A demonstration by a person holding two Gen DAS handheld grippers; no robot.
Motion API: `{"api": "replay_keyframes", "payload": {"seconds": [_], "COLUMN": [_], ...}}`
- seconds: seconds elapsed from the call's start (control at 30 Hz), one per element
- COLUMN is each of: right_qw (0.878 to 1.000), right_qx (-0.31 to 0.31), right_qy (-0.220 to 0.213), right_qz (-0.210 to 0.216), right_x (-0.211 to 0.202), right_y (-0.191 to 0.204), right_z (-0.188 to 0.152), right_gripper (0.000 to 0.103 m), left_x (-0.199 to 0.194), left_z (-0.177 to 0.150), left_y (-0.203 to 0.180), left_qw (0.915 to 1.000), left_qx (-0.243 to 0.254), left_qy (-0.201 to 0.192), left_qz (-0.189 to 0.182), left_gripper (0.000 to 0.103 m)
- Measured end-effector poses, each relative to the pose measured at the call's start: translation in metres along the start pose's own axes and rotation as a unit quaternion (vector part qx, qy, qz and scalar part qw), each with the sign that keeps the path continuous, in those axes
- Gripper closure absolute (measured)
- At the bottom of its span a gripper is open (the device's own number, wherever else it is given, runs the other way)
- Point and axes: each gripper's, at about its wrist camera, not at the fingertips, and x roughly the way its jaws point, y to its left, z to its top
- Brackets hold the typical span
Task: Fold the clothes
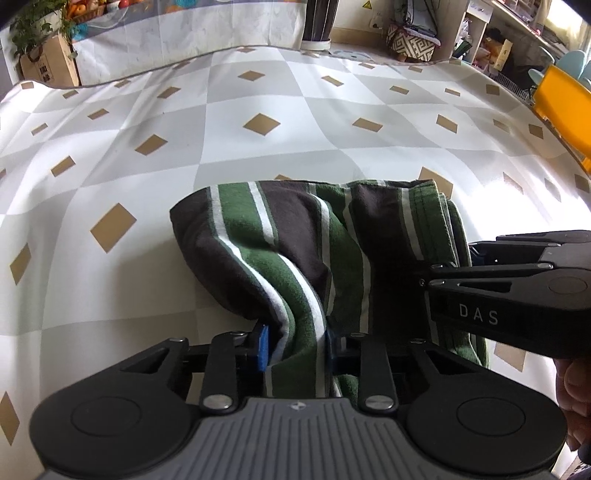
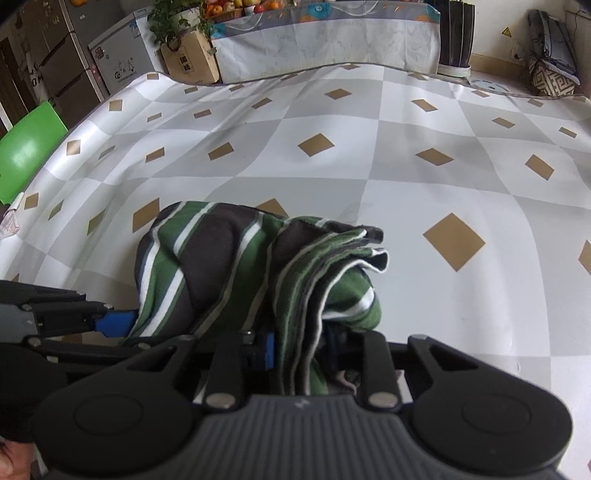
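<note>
On the diamond-patterned tablecloth [image 1: 258, 147], left gripper [image 1: 295, 343] and right gripper [image 2: 314, 350] each pinch the striped garment [image 1: 295, 240]; lift both evenly to keep layers aligned.

Diamond-patterned tablecloth [image 2: 332, 155], green chair [image 2: 26, 155], potted plant [image 2: 173, 22] behind.

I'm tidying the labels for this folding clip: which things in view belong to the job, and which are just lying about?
Part of the job:
- striped garment, bunched on the table
- left gripper, shut on its near edge
- right gripper, shut on the layered edge
- checked tablecloth, the work surface

Lying about:
- yellow chair
- green chair
- potted plant
- patterned basket
</note>
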Motion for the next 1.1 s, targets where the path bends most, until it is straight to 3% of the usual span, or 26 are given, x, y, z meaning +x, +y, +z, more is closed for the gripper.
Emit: {"api": "replay_keyframes", "payload": {"seconds": [0.53,1.1], "right_qw": [0.999,0.997], "right_qx": [0.004,0.006], "right_qy": [-0.049,-0.073], "right_qz": [-0.008,-0.011], "right_x": [-0.054,-0.111], "right_y": [0.023,0.05], "right_z": [-0.018,-0.077], "right_gripper": [0.081,0.081], "left_x": [-0.048,-0.103], "left_z": [-0.024,-0.084], "left_y": [-0.01,-0.024], "left_qw": [0.9992,0.9986], "left_qx": [0.002,-0.024], "left_qy": [-0.036,-0.042], "left_qz": [0.018,0.022], "left_gripper": [0.078,0.078]}}
